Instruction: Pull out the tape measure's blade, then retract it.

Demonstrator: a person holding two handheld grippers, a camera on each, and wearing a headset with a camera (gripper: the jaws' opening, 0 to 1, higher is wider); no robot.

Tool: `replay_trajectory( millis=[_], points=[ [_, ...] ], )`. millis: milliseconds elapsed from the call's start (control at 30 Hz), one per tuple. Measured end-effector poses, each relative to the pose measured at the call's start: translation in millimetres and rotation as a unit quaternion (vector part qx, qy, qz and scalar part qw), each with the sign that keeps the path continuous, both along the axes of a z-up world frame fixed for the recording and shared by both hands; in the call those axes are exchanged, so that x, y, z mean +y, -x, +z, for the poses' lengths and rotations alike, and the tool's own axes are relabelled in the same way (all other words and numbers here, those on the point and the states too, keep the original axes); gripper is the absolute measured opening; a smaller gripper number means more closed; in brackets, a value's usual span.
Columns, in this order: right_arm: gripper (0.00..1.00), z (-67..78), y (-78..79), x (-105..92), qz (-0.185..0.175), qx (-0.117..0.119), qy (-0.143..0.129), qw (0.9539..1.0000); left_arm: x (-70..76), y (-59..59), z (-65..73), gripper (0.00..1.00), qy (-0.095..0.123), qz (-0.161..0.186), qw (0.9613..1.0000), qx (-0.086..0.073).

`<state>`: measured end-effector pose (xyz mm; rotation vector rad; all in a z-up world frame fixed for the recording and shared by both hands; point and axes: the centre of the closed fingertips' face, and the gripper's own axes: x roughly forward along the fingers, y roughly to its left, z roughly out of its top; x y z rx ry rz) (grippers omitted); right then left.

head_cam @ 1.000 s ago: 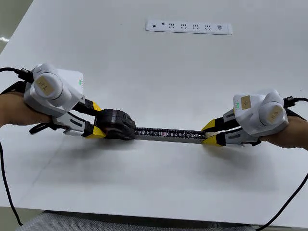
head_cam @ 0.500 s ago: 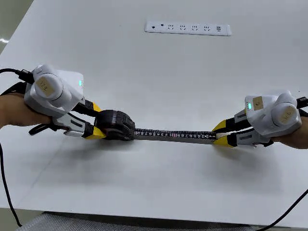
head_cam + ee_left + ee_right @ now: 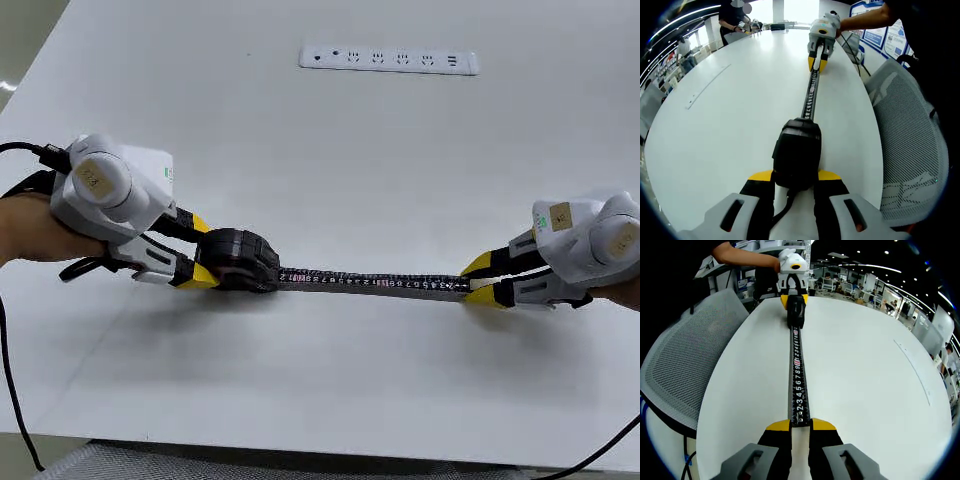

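The left gripper (image 3: 203, 252) fingers clamp the tape measure (image 3: 240, 259); the right gripper (image 3: 482, 281) fingers hide the pinched blade (image 3: 370, 281) tip.

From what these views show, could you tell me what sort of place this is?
Probably an open-plan office or lab: a large white table with a power strip on it, and a mesh office chair alongside.

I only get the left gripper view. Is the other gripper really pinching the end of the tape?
Observer: Yes, the right gripper is shut on the tip of the blade.
Operator: Can you read the numbers?
Observer: In the right gripper view, 2 up to 9 run from its jaws toward the case.
Operator: What's behind my gripper?
Observer: In the head view, a black cable trails from the back of the left gripper.
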<state>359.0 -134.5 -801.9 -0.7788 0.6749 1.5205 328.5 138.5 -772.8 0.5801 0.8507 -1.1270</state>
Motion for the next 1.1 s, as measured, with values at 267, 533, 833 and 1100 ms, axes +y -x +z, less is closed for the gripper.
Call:
replay_trajectory(
  millis=[267, 533, 833, 1100],
  points=[
    [0.08, 0.5, -0.6, -1.4, -0.001, -0.001, 0.004, 1.0000, -0.8, 0.0, 0.7, 0.24, -0.002, 0.000, 1.0000, -0.001],
    [0.09, 0.4, -0.6, -0.9, 0.006, -0.001, 0.015, 0.9999, -0.7, -0.4, 0.9, 0.25, -0.008, -0.005, 1.0000, -0.003],
    [0.10, 0.2, 0.4, -1.5, 0.021, -0.002, 0.036, 0.9991, -1.4, -0.2, 0.8, 0.25, -0.012, -0.011, 0.9999, 0.000],
    [0.11, -0.7, 0.5, -2.1, 0.020, -0.006, 0.043, 0.9989, -2.2, 0.8, 0.5, 0.26, -0.018, -0.013, 0.9997, 0.006]
  ],
)
